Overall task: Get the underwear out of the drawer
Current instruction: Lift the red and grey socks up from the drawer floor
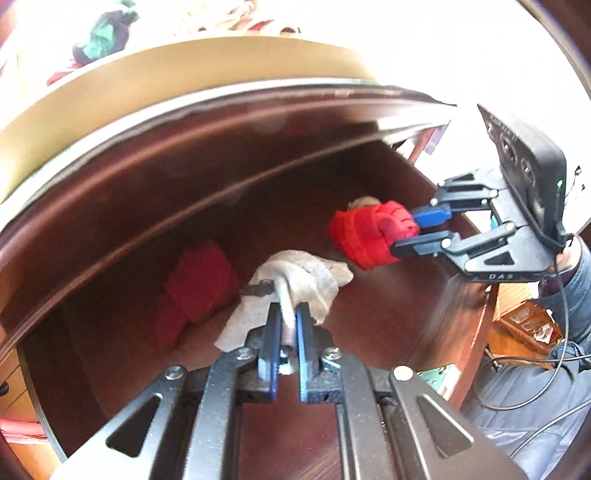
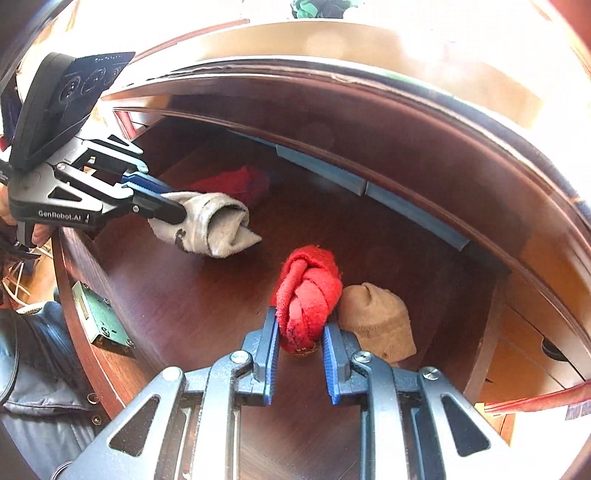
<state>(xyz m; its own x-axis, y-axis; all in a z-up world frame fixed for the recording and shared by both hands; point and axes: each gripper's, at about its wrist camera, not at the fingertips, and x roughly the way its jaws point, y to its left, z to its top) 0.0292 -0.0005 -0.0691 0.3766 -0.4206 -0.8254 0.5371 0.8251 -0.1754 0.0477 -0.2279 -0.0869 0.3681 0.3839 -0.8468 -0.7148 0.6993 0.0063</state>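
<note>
The dark wooden drawer (image 1: 388,317) stands pulled out. My left gripper (image 1: 288,308) is shut on a grey-white rolled garment (image 1: 306,280), which hangs just above the drawer floor. The right wrist view shows that left gripper (image 2: 177,208) at the left, pinching the same grey garment (image 2: 218,225). My right gripper (image 2: 301,319) is shut on a bright red knotted bundle (image 2: 308,288). From the left wrist view the right gripper (image 1: 406,233) comes in from the right with the red bundle (image 1: 365,232). A dark red folded piece (image 1: 199,284) lies at the back, and a tan piece (image 2: 376,321) lies beside the red bundle.
A green lock plate (image 2: 99,321) sits on the inside of the drawer front (image 2: 74,266). A blue strip (image 2: 369,192) runs along the back under the desk top (image 1: 110,96). Green and dark cloth (image 1: 103,33) lies on the top. A person's dark sleeve and cables (image 1: 561,332) are at the right.
</note>
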